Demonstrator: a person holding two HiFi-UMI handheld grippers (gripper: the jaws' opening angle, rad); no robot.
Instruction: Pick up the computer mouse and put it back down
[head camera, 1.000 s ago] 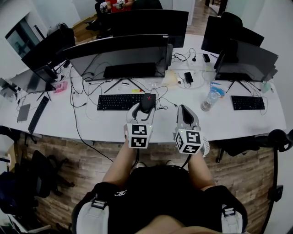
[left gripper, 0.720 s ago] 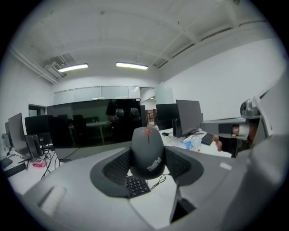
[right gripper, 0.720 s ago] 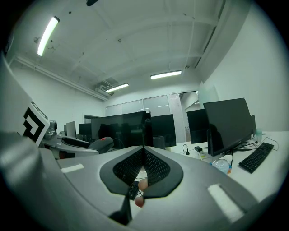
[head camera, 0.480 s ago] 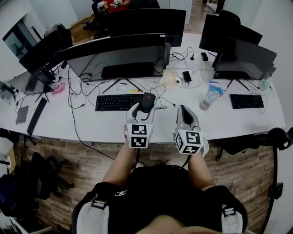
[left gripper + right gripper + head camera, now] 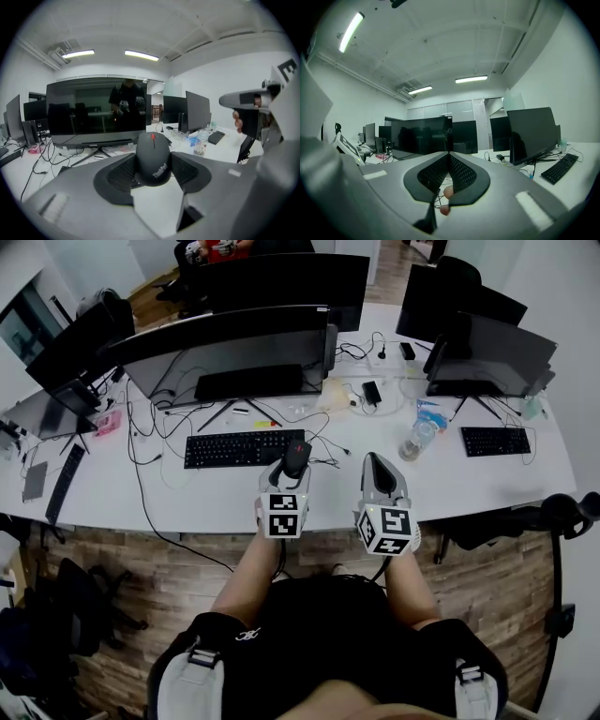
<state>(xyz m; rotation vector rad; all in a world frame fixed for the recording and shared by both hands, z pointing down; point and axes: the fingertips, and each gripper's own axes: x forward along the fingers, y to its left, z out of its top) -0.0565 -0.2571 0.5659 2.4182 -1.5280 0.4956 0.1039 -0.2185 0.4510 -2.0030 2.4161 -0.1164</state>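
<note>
A long white office desk (image 5: pixel 450 488) fills the room. Nearest, the right gripper (image 5: pixel 380 470) is pressed together, empty. The left gripper (image 5: pixel 289 467) pinches the black computer mouse with red wheel (image 5: pixel 153 159), just beside the black keyboard (image 5: pixel 239 448), before a wide dark monitor (image 5: pixel 225 343).

Only one word can be read from here: "ThinkPad", in pale grey letters, running slantwise across the back of the black rounded plastic computer mouse (image 5: pixel 152 159) with the red scroll wheel, as the left gripper view shows it. In the head view the same mouse (image 5: pixel 296 457) is too small for the print to show. The left white marker cube (image 5: pixel 283 515) and the right white marker cube (image 5: pixel 387 530) bear black-and-white square code patterns, not letters.
</note>
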